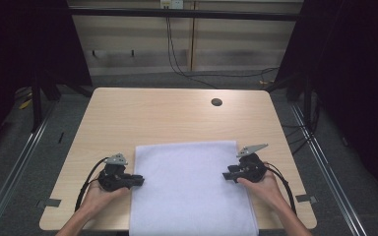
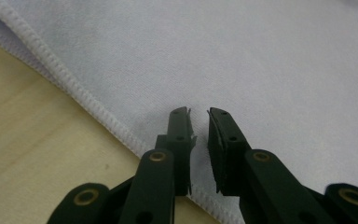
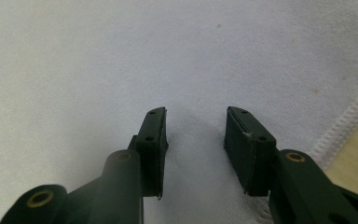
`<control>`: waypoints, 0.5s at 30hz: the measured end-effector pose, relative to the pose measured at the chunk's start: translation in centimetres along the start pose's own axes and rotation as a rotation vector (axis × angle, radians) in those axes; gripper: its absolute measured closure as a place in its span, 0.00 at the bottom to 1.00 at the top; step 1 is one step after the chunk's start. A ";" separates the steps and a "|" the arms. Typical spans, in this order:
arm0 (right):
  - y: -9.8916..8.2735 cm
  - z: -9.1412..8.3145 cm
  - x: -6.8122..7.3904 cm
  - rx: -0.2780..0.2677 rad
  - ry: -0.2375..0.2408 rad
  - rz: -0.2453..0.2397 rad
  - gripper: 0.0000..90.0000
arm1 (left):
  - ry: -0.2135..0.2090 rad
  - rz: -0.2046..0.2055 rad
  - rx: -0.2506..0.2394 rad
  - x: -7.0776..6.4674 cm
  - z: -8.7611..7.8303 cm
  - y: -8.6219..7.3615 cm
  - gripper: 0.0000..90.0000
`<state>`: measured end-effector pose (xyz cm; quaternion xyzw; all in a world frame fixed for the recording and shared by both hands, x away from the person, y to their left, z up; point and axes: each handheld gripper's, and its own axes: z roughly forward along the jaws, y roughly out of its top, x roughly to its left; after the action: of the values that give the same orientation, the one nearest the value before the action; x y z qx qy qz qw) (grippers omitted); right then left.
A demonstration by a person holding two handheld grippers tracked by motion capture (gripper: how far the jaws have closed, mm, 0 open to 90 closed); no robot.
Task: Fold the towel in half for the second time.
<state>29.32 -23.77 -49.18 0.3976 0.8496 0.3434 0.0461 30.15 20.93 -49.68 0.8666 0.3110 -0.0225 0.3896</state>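
**Two claws settle on the side edges of a spread towel**

A pale lavender towel point(image 1: 192, 187) lies flat on the light wooden tabletop point(image 1: 167, 115), its near end hanging a little over the edge closest to the person. Spread out smooth like this, it offers both long hems for gripping, which is likely why each hand has gone to one side, roughly level with the other.

The left claw point(image 1: 139, 181) rests at the towel's left hem, pointing inward across the cloth. In the left gripper view its jaws stand over the stitched hem point(image 2: 88, 100), with only a narrow slit between them. The pads sit on or just over the fabric, but I see no fold pinched up into that slit, so I would not call it a grip yet; it looks set to nip the edge.

The right claw point(image 1: 226, 175) comes in from the opposite side, its tips on the cloth just inside the right hem. In the right gripper view its jaws stand clearly apart, about half spread, with bare towel showing in the gap and the stitched border point(image 3: 349, 121) off to one side beside a sliver of wood. It holds nothing.

To my eye this is the start of a fold or a lift: both sides need catching so the cloth travels evenly instead of dragging askew.
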 end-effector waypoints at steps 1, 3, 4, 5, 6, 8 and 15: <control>-0.1 -0.2 0.2 0.007 0.003 -0.003 0.65 | 0.000 0.000 0.000 0.0 0.0 0.0 0.86; -0.4 -0.4 0.6 0.014 0.031 0.002 0.64 | -0.021 0.004 0.005 -0.7 -0.4 -0.7 0.85; -0.4 -0.4 0.6 0.014 0.031 0.002 0.64 | -0.021 0.004 0.005 -0.7 -0.4 -0.7 0.85; -0.7 -0.6 1.4 0.037 0.041 0.000 0.64 | -0.017 0.023 0.015 -1.2 -0.7 -1.0 0.85; -0.9 -0.8 1.8 0.040 0.039 -0.014 0.64 | -0.025 0.024 0.020 -1.4 -0.8 -1.2 0.84; -1.2 -0.9 2.1 0.040 0.055 -0.012 0.64 | -0.031 0.030 0.023 -1.6 -1.0 -1.4 0.83; -1.8 -2.2 3.3 0.072 0.085 -0.053 0.61 | -0.056 0.048 0.012 -2.3 -2.2 -1.4 0.80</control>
<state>25.20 -23.46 -48.02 0.3615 0.8728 0.3278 0.0046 27.02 21.93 -48.46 0.8750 0.2791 -0.0395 0.3935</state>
